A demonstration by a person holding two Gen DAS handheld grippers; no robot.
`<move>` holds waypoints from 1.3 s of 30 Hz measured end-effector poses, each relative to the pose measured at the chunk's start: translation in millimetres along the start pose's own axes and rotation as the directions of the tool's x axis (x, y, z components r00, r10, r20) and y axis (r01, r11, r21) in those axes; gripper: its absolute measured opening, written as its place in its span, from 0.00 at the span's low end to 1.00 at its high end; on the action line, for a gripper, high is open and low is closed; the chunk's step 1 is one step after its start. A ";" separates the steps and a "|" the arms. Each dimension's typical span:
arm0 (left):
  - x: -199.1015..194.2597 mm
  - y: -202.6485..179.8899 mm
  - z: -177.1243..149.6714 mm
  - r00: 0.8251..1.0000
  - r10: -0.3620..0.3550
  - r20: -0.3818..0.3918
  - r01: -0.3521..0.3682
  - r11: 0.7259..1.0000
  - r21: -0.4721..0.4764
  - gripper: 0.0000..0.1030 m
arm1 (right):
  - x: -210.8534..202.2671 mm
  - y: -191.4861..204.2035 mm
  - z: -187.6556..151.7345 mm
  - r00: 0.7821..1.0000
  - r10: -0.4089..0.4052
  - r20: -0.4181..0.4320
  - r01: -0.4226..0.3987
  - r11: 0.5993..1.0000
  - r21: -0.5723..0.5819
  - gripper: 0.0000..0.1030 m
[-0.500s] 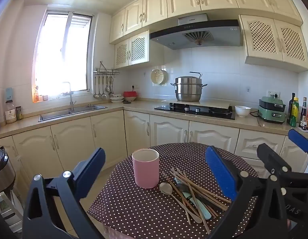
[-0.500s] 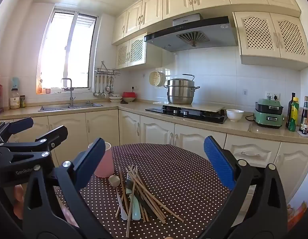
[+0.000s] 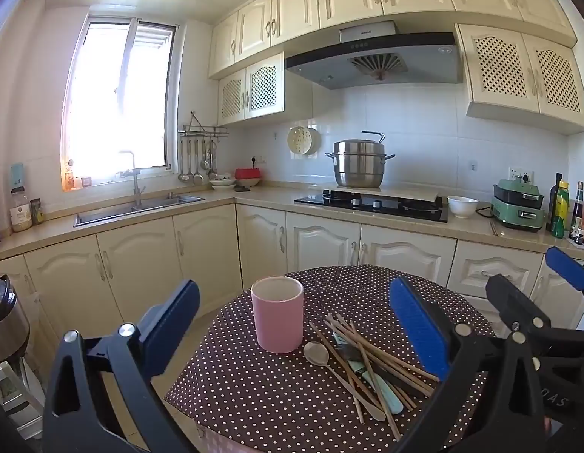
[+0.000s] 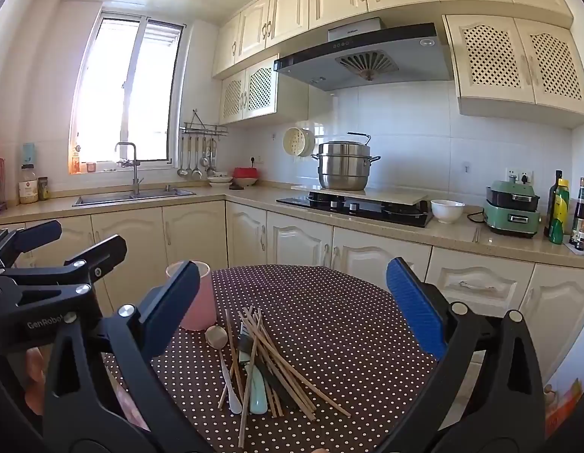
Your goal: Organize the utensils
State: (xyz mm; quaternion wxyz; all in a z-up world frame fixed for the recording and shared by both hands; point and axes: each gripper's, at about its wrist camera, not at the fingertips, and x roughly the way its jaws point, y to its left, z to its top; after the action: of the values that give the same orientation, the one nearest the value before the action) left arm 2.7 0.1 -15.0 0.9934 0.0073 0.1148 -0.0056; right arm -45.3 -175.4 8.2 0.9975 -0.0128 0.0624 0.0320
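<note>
I hold both grippers, left (image 3: 295, 324) and right (image 4: 292, 305), jaws wide and empty, above the utensil pile (image 3: 371, 366) beside the pink cup (image 3: 277, 313).

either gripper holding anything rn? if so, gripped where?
Nothing held. Left gripper and right gripper are both open and empty; wooden chopsticks lie on the dotted tablecloth.

Pink cup (image 4: 201, 302) half hidden behind left finger (image 4: 171, 302) of right tongs; surface (image 3: 254, 396) near edge cut off.
</note>
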 end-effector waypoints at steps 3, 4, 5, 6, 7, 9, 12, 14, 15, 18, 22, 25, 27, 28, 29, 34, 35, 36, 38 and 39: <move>3.2 4.7 5.6 1.000 0.002 -0.015 -0.002 1.000 -0.005 0.96 | 3.6 1.5 3.0 1.000 0.000 -0.012 0.000 1.000 0.000 0.94; 4.2 5.1 5.5 1.000 -0.001 -0.017 0.001 1.000 -0.007 0.96 | 3.6 1.6 3.1 1.000 -0.001 -0.013 0.001 1.000 0.001 0.94; 5.3 6.0 4.7 1.000 -0.004 -0.019 0.004 1.000 -0.010 0.96 | 3.3 1.8 3.4 1.000 0.000 -0.015 0.000 1.000 0.001 0.94; 6.1 7.1 3.6 1.000 -0.007 -0.019 0.006 1.000 -0.012 0.96 | 3.3 2.1 3.1 1.000 0.000 -0.016 0.000 1.000 0.002 0.94; 7.0 7.9 2.8 1.000 -0.008 -0.021 0.008 1.000 -0.014 0.96 | 3.1 0.6 3.5 1.000 0.001 -0.019 -0.001 1.000 0.003 0.94; 7.8 7.3 2.0 1.000 -0.007 -0.021 0.007 1.000 -0.011 0.96 | 3.7 2.2 3.7 1.000 0.000 -0.023 0.000 1.000 0.003 0.94; 7.2 8.0 1.7 1.000 -0.005 -0.020 0.005 1.000 -0.007 0.96 | 2.8 4.0 2.9 1.000 -0.001 -0.026 0.001 1.000 0.004 0.94; 6.6 5.6 2.3 1.000 -0.004 -0.020 0.003 1.000 -0.005 0.96 | 4.2 4.4 1.6 1.000 0.000 -0.029 0.000 1.000 0.006 0.94; 6.6 5.4 2.7 1.000 -0.004 -0.021 0.003 1.000 -0.004 0.96 | 3.7 4.8 1.3 1.000 0.000 -0.029 0.000 1.000 0.006 0.94; 6.2 4.4 2.2 1.000 -0.001 -0.020 0.001 1.000 -0.001 0.96 | 4.2 4.8 1.5 0.999 0.000 -0.033 0.000 1.000 0.008 0.94; 4.3 5.1 1.2 1.000 -0.001 -0.016 0.001 1.000 -0.001 0.96 | 5.3 3.8 2.5 0.999 0.001 -0.034 0.000 1.000 0.010 0.94; 3.6 5.4 2.8 1.000 -0.001 -0.016 0.001 1.000 0.002 0.96 | 6.0 2.6 2.9 0.999 0.000 -0.036 0.000 1.000 0.010 0.94; 2.4 5.2 3.1 1.000 0.000 -0.014 0.000 1.000 0.004 0.96 | 5.8 2.6 2.7 0.999 0.001 -0.036 -0.001 1.000 0.010 0.94; 2.1 5.8 4.9 1.000 0.000 -0.014 0.000 1.000 0.005 0.96 | 6.9 3.3 2.3 0.999 0.000 -0.037 0.000 1.000 0.010 0.94; 2.1 5.7 6.2 1.000 0.001 -0.014 -0.001 1.000 0.006 0.96 | 6.9 3.4 2.1 0.999 0.000 -0.037 0.001 1.000 0.010 0.94; 1.2 6.0 7.2 1.000 0.002 -0.012 -0.002 1.000 0.007 0.96 | 5.9 2.4 1.2 0.999 0.002 -0.037 -0.002 1.000 0.011 0.94; 1.1 6.2 7.3 1.000 0.003 -0.012 -0.003 1.000 0.008 0.96 | 6.0 2.3 1.3 0.999 0.000 -0.037 0.000 1.000 0.011 0.94; 0.6 6.0 8.5 1.000 0.004 -0.012 -0.004 1.000 0.009 0.96 | 6.0 2.3 1.3 0.999 0.002 -0.038 -0.001 1.000 0.011 0.94; 0.7 6.7 8.9 1.000 0.004 -0.013 -0.004 1.000 0.009 0.96 | 5.9 2.6 1.0 0.999 0.002 -0.039 -0.002 1.000 0.012 0.94; 0.7 6.7 8.6 1.000 0.004 -0.013 -0.004 1.000 0.009 0.96 | 5.4 3.1 0.2 0.999 0.003 -0.039 -0.002 1.000 0.012 0.94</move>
State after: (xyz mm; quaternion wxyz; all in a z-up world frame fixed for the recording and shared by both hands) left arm 5.4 6.6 -6.7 0.9926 0.0122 0.1211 -0.0042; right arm -40.1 -172.0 7.6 0.9961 -0.0073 0.0822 0.0326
